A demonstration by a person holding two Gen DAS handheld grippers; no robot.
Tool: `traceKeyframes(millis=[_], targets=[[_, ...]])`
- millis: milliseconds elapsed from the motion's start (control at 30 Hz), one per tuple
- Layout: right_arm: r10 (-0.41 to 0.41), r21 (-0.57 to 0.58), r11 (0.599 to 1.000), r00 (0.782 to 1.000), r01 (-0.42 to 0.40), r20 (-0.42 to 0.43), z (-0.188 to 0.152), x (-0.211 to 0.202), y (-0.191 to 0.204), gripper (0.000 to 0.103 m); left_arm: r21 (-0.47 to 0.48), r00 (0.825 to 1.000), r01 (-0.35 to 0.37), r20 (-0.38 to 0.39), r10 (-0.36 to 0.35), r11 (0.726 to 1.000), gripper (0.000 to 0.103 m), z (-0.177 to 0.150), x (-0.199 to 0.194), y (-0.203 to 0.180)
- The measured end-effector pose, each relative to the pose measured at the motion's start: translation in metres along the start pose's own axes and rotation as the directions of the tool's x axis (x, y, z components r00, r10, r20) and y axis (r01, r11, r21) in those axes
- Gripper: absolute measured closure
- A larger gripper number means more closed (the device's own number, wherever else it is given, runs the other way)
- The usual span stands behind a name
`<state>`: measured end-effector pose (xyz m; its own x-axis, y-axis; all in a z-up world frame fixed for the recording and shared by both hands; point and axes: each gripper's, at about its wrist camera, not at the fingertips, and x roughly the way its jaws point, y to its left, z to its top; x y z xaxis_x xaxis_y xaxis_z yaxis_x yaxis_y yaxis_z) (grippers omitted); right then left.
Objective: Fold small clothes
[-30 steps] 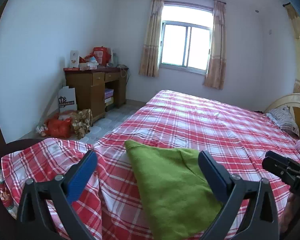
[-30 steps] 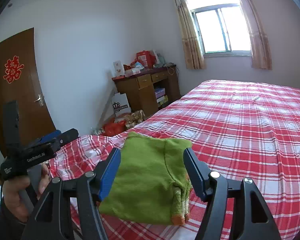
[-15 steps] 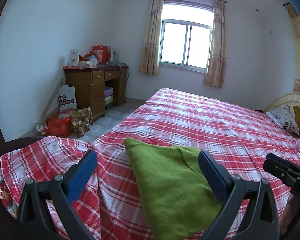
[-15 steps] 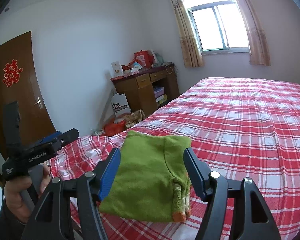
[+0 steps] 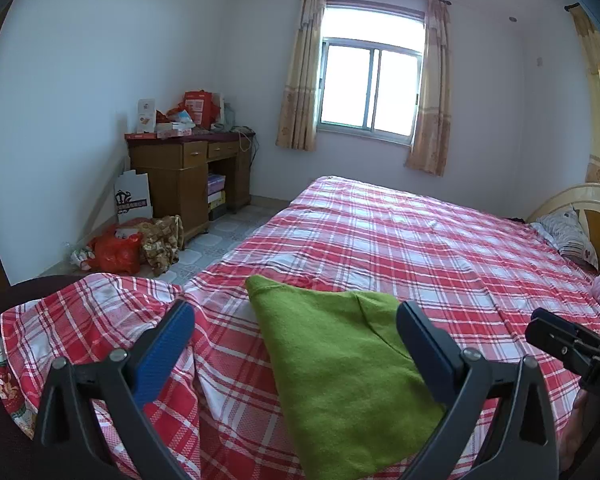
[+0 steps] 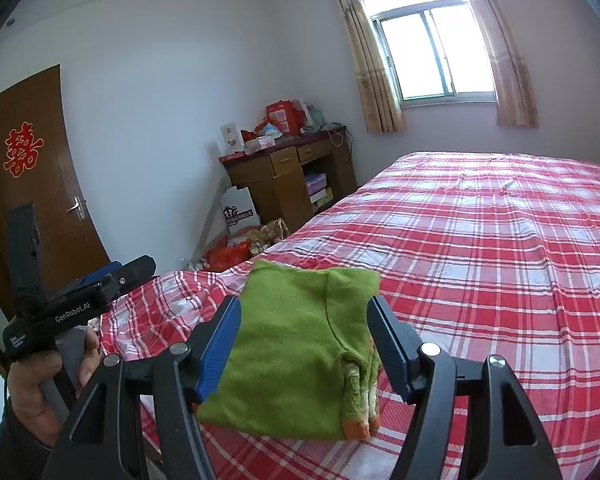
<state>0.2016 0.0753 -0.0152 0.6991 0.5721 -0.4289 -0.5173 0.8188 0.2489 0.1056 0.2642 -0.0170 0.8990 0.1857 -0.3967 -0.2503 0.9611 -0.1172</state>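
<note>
Grippers, two of them, hover with jaws apart and empty: left gripper (image 5: 296, 332), right gripper (image 6: 304, 332). Between them one folded green fleece garment (image 6: 300, 344) lies on the red-checked bed (image 6: 500, 248). One wooden desk (image 5: 184, 168) stands beyond.

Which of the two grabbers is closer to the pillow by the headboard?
Right. The right gripper is on the side of the bed nearer the pillow, though well short of it. The left gripper is farther off, across the green garment.
</note>
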Motion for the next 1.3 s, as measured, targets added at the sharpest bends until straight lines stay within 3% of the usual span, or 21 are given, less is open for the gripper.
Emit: traceKeyframes(millis=[933, 1300], targets=[[-0.024, 0.008, 1.0, 0.998, 0.024, 0.056, 0.002, -0.013, -0.003, 0.036, 0.015, 0.999, 0.032, 0.007, -0.032, 0.999, 0.0, 0.004, -0.003, -0.003], [-0.013, -0.01, 1.0, 1.0, 0.013, 0.015, -0.004, -0.004, 0.001, 0.036, 0.027, 0.999, -0.024, 0.032, 0.023, 0.999, 0.0, 0.006, -0.003, -0.002]])
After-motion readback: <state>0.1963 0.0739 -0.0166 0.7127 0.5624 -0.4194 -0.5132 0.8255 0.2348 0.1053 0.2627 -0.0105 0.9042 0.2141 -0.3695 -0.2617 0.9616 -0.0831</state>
